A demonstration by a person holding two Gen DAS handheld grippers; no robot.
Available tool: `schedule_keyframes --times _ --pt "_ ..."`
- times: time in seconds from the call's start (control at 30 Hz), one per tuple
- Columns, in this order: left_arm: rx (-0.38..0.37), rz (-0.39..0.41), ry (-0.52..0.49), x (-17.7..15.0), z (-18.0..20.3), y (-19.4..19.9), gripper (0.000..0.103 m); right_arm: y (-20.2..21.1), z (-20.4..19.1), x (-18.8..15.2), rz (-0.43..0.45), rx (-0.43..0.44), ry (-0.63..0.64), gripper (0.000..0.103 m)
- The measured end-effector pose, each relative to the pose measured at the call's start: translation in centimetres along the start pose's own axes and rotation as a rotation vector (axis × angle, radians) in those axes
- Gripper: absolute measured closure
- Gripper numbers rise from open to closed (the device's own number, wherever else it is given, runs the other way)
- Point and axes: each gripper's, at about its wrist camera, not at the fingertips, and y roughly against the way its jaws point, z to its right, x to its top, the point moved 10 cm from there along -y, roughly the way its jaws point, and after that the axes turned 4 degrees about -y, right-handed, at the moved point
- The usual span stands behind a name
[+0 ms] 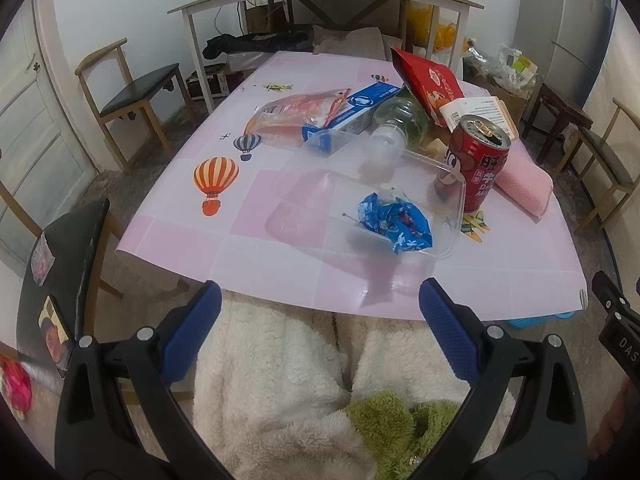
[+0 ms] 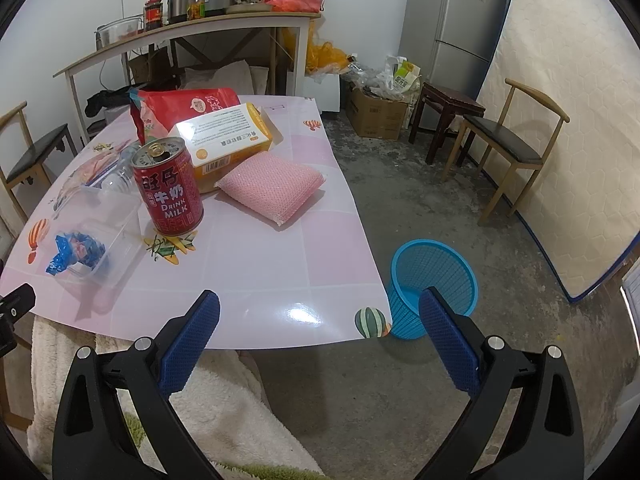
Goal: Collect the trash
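Note:
A pink table carries the trash. A clear plastic tray holds a crumpled blue wrapper. Beside it stands an opened red milk can. Farther back lie a clear bottle, a blue box, a pinkish bag, a red snack bag and an orange-white carton. My left gripper hangs open at the near table edge, empty. My right gripper is open and empty over the table's right corner, near a blue basket.
A pink sponge cloth lies right of the can. The person's fleecy white garment is below the grippers. Wooden chairs flank the table; a shelf table, fridge and mattress stand behind.

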Motion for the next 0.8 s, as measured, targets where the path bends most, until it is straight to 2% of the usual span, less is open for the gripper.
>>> schedule_keyframes --times 0.8 --pt "-0.002 -0.023 0.018 -0.62 -0.71 -0.5 0.008 0.14 -0.22 0.05 0.002 -0.001 0.001 0.006"
